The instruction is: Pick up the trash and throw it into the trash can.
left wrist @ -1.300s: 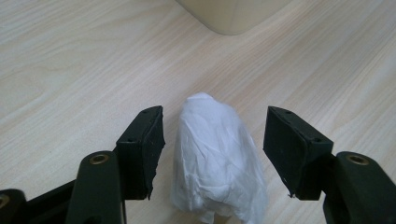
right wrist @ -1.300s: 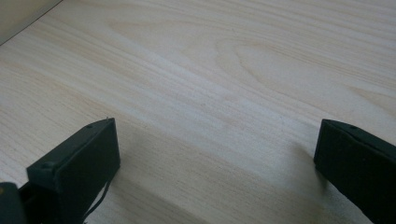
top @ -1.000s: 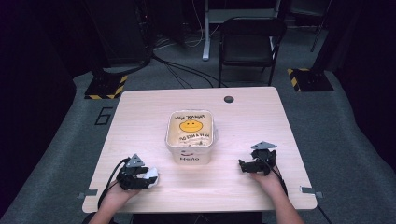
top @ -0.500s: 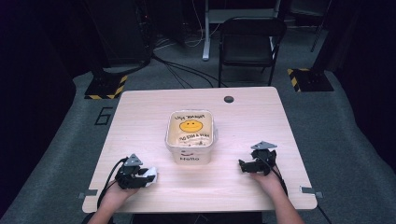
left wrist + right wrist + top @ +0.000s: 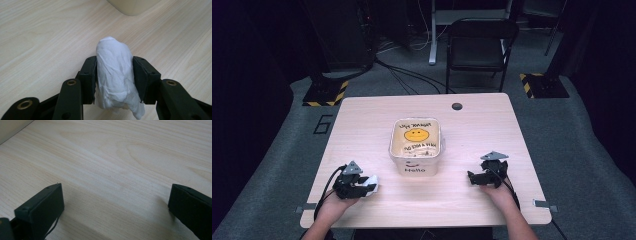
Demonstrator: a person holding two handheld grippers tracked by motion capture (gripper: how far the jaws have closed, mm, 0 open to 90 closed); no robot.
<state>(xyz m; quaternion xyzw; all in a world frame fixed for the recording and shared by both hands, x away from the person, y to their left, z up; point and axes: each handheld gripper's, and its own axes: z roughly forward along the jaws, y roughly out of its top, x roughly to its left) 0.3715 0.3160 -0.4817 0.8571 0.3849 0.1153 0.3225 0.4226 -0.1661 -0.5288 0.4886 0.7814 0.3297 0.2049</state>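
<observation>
Your left claw (image 5: 368,186) sits near the front left corner of the desk (image 5: 377,115), with your left hand (image 5: 334,202) behind it at the front edge. Its two black jaws are clamped on a crumpled white tissue wad (image 5: 116,77). In the left gripper view, the wad stands between the jaws, bulges past their tips, and hangs lower at the right side. In the high view the wad (image 5: 371,183) shows as a small white patch at the claw's tip, pointing toward the desk's right edge. A black cable loops from this claw back toward the front edge.

Your right claw (image 5: 471,177) rests near the front right corner, with your right hand (image 5: 497,192) behind it. Its jaws stand wide apart with nothing between them; in the right gripper view, bare wood grain lies between the two black jaw tips (image 5: 113,202). A grey three-cornered plate tops each claw.

Between the two claws, farther in and at the middle of the desk, stands a cream square container (image 5: 416,148). Its front wall carries the word "Hello" and a drawn smile. A yellow smiley face with handwritten text shows on its top; you cannot tell whether that is a lid or the inside.

Near the far edge, a small dark round disc (image 5: 456,106) sits in the desk surface.

Beyond the desk, a black folding chair (image 5: 479,45) stands on the grey floor.
</observation>
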